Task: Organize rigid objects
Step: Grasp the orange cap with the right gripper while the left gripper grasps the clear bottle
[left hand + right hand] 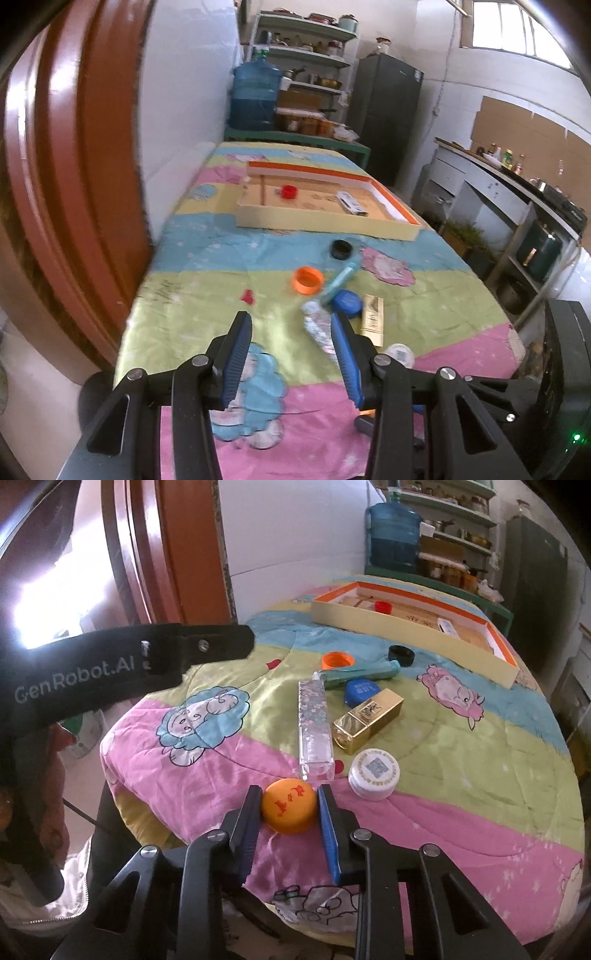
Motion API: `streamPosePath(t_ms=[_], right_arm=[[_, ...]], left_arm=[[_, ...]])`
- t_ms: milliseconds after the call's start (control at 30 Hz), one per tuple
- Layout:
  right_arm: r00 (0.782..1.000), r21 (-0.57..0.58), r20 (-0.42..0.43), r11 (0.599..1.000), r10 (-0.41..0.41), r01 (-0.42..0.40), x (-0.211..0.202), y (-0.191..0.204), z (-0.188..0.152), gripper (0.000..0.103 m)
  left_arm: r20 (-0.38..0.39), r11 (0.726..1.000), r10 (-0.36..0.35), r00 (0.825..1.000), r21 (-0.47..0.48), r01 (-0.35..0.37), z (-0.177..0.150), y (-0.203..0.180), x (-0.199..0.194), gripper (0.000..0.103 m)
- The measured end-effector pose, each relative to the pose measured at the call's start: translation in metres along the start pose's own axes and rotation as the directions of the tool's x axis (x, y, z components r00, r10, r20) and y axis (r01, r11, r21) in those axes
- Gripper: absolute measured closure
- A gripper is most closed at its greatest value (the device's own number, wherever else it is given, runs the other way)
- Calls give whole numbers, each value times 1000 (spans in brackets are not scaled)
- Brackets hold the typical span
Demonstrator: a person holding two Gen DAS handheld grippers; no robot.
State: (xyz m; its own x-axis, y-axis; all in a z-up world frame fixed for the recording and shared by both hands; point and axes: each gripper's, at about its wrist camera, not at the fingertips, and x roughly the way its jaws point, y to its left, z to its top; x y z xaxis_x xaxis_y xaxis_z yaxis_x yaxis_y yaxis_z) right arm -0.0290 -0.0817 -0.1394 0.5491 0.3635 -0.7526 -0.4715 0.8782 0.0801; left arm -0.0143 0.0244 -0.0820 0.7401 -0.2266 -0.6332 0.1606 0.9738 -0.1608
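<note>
Orange cap [289,805] near tabletop's near edge, pinched by right gripper [286,805] fingers; left gripper [291,328] fingers apart, empty. Risk: round rim slipping sideways, rolling off edge.

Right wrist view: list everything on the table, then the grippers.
tray: one, cream with orange rim, far end
red cap: one, in tray
black cap: one, near tray
orange ring cap: one, mid-table
teal tube: one, lying beside it
blue cap: one
gold case: one
clear box: one, long
white cap: one
orange cap: one, between right jaws
right gripper: shut on orange cap
left gripper: open
</note>
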Motion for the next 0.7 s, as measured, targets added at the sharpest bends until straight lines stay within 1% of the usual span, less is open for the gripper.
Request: streamPosePath(t_ms=[100,267,433,500,567,600,700], right_arm=[[1000,10,11,1000,-14,13,-9,-6,-5,73],[996,21,34,996,-83,82,-25,-21,-16,73],[991,39,47,992,-122,120,-37,-35,-26,72],[992,53,49,992,-118,115,-38,-38,-28,72],[993,65,51,992,-109,105,-39,-40,-29,72],[993,67,53,993,-105,101,-39,-40,-29,72],[994,68,57,993,-96,92,-39,-39,-28,72]], left_arm=[[-24,1000,-29,999,11,29,-1,-11,8,58],[-113,997,-73,991,9,74,-13,-33,29,58],[-171,997,-72,983,19,76,-24,-44,44,58],[-178,998,-50,983,29,56,-26,-45,48,58],[-174,998,-43,984,29,49,-27,-42,49,58],[-174,999,-25,985,31,31,-26,-40,48,57],[-178,1000,-6,984,15,9,-27,-30,46,57]])
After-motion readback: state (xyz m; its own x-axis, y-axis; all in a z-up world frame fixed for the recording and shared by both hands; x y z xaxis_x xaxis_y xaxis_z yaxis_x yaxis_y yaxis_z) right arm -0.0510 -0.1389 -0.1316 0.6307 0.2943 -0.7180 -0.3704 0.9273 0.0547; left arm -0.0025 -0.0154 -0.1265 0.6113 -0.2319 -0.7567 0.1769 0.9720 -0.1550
